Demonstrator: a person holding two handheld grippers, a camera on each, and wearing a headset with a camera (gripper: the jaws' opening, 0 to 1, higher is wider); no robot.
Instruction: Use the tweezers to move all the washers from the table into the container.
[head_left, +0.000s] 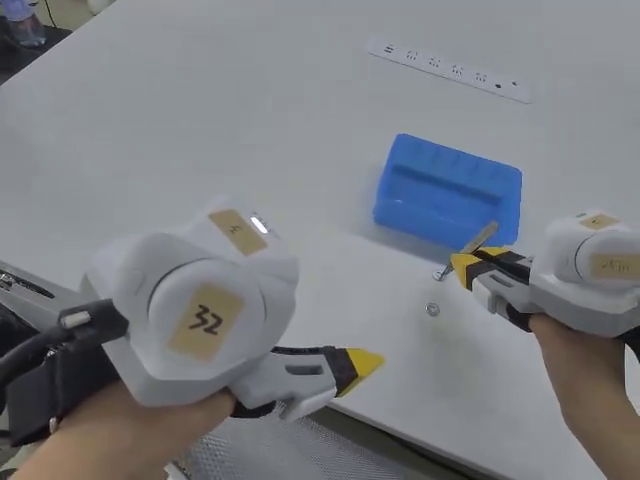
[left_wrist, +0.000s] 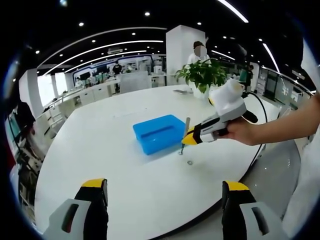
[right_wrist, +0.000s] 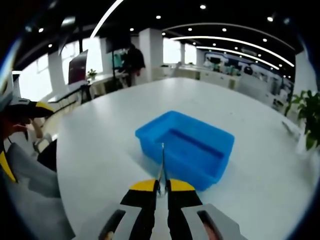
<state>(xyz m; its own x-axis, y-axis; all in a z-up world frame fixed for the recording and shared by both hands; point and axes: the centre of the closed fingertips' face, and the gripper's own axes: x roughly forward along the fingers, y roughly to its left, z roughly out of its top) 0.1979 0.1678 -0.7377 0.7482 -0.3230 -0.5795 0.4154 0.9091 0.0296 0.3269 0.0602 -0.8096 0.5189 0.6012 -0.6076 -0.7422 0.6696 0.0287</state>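
A bare white table (head_left: 200, 120) is stretching open left of the blue container (head_left: 450, 190), giving free passage; a power strip (head_left: 448, 70) is lying well behind it, while the right gripper (head_left: 463, 268), clamping tweezers (head_left: 480, 240), is crowding the container's near side, close to a washer (head_left: 432, 309).

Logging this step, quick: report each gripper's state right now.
Left gripper: open, holding nothing.
Right gripper: closed on the tweezers.

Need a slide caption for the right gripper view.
Right gripper shut on tweezers, pointing toward the blue container on the white table.
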